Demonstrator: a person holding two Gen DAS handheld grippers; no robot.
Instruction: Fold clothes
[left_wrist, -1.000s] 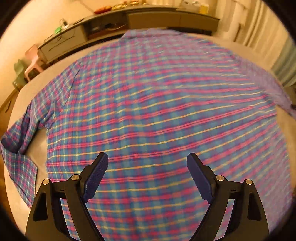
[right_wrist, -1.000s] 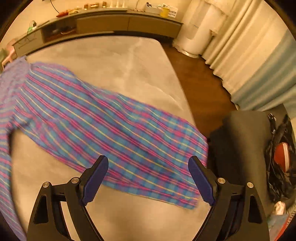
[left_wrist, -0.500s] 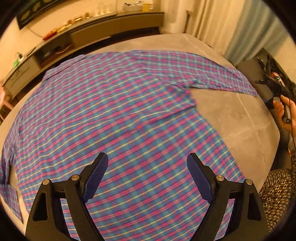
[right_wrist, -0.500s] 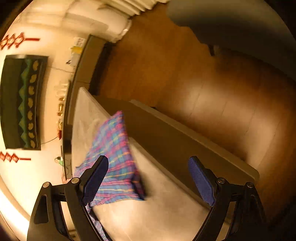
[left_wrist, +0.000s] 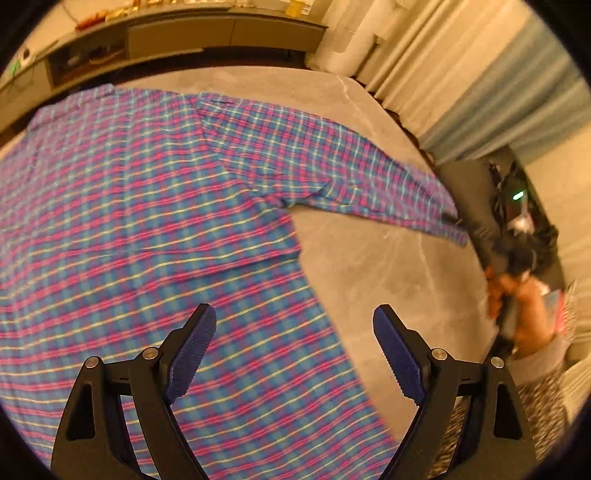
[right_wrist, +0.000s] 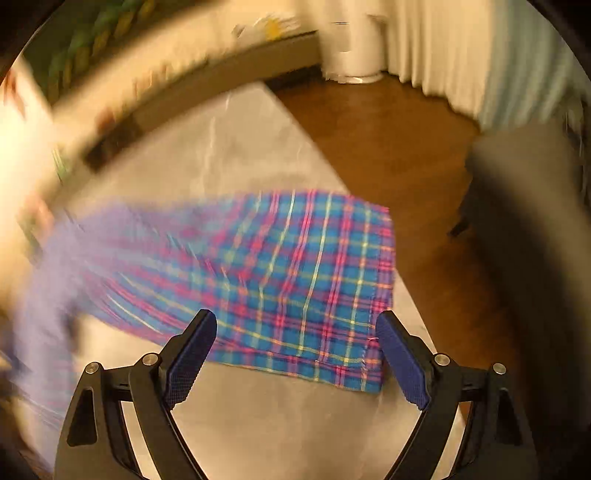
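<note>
A blue, pink and yellow plaid shirt (left_wrist: 140, 206) lies spread flat on a grey table (left_wrist: 369, 258). Its right sleeve (left_wrist: 351, 177) stretches out toward the table's right edge. My left gripper (left_wrist: 291, 354) is open and empty, hovering over the shirt's lower right hem. In the right wrist view the sleeve's cuff end (right_wrist: 317, 284) lies near the table's right edge. My right gripper (right_wrist: 295, 354) is open and empty just above the cuff. That view is blurred by motion on its left side.
A long low cabinet (left_wrist: 184, 33) with small items stands behind the table. Curtains (left_wrist: 461, 74) hang at the right. A dark chair (right_wrist: 524, 221) stands on the wooden floor (right_wrist: 388, 147) right of the table. A person's hand (left_wrist: 509, 295) shows at the table's right edge.
My left gripper has swung right, from over the shirt's back to its right hem. My right gripper swung away toward the floor and has come back over the sleeve cuff.
</note>
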